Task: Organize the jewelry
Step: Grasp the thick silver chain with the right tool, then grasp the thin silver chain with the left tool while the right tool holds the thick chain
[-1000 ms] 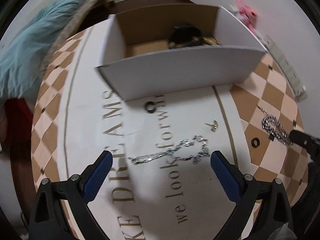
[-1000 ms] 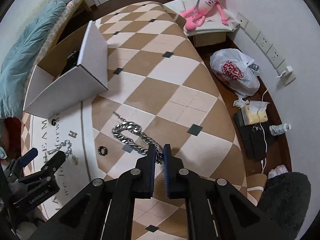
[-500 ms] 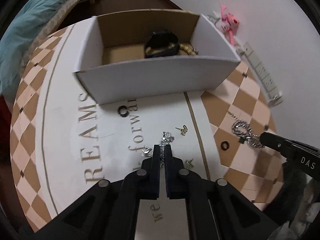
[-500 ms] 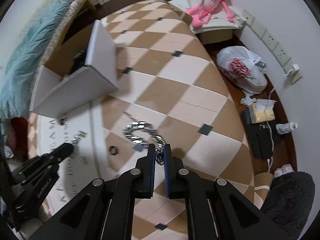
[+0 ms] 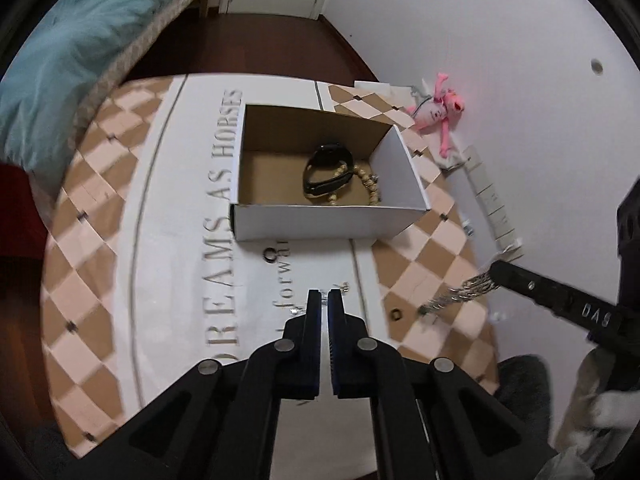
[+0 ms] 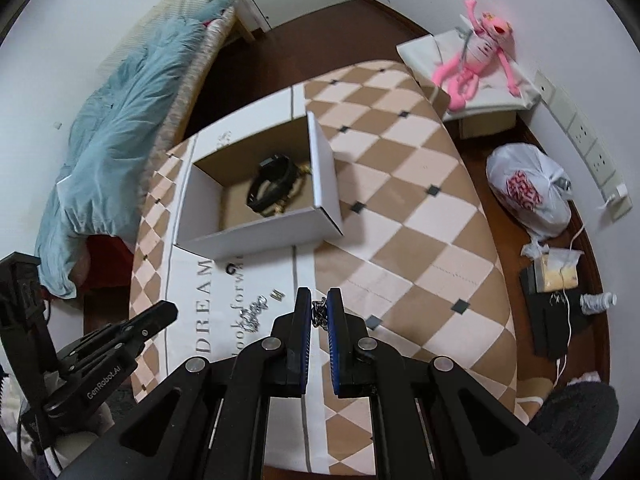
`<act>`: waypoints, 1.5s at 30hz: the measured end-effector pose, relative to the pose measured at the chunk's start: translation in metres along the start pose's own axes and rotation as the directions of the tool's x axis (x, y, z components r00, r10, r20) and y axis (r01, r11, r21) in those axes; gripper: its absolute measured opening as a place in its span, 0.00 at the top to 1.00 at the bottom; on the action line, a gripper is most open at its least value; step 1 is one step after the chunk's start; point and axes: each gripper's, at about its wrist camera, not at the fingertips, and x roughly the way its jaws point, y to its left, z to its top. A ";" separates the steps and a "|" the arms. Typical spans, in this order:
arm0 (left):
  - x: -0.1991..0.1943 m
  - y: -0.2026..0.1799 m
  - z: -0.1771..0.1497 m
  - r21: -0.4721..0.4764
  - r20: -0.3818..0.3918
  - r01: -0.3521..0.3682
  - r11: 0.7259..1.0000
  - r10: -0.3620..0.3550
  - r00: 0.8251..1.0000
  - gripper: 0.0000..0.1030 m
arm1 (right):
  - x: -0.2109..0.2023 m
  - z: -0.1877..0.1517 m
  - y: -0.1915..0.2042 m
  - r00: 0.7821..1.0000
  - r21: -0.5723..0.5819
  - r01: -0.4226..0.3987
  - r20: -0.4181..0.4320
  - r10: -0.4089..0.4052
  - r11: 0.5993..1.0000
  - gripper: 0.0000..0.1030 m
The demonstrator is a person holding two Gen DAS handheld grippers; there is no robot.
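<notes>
1. Gripping a thick silver chain (image 5: 460, 294) with the right gripper (image 6: 319, 303), jaws drawn close with the links pinched between the blue pads; chain stretched out from the tip in the left wrist view, blurred, above the checkered tablecloth (image 6: 400, 208).
2. Clamped nearly together at the left gripper (image 5: 324, 300), only a slim gap between the pads; a thin sparkly chain (image 6: 252, 314) dangling under that tip in the right wrist view, though cannot tell from the left wrist view how much sits between the pads.
3. Sitting open-topped on the cloth, a white cardboard box (image 5: 328, 222), well ahead of both grippers, holding a black band (image 5: 326, 174) and a string of beige beads (image 5: 370, 186) touching it.
4. Lying on the lettered white strip just in front of the box, a small dark ring (image 5: 270, 256); a second dark ring (image 5: 396, 314) on a brown diamond near the silver chain.
5. Resting near the thin chain, a small gold stud (image 6: 277, 294).
</notes>
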 end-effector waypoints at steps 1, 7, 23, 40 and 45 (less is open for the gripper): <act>0.006 0.000 0.000 -0.006 -0.015 -0.019 1.000 0.019 1.000 0.95 | 0.001 0.000 0.001 1.000 -0.005 0.010 0.004 -0.010 1.000 0.92; 0.054 -0.006 -0.007 0.054 -0.063 -0.143 0.988 0.147 0.987 0.31 | 0.023 -0.011 -0.016 0.998 0.023 0.056 -0.037 -0.056 0.998 0.92; 0.101 -0.037 -0.018 0.284 -0.098 -0.160 0.945 0.195 0.976 0.96 | 0.045 -0.030 -0.043 0.991 0.075 0.101 -0.091 -0.094 0.992 0.92; -0.005 -0.008 -0.013 0.059 -0.006 0.008 0.998 -0.008 1.000 0.98 | -0.012 0.001 0.001 0.999 -0.007 -0.037 -0.006 0.037 0.999 0.92; 0.041 -0.009 -0.016 0.117 -0.128 -0.086 0.989 0.101 0.987 0.74 | 0.008 -0.008 -0.004 0.999 -0.002 -0.013 -0.049 0.013 1.000 0.92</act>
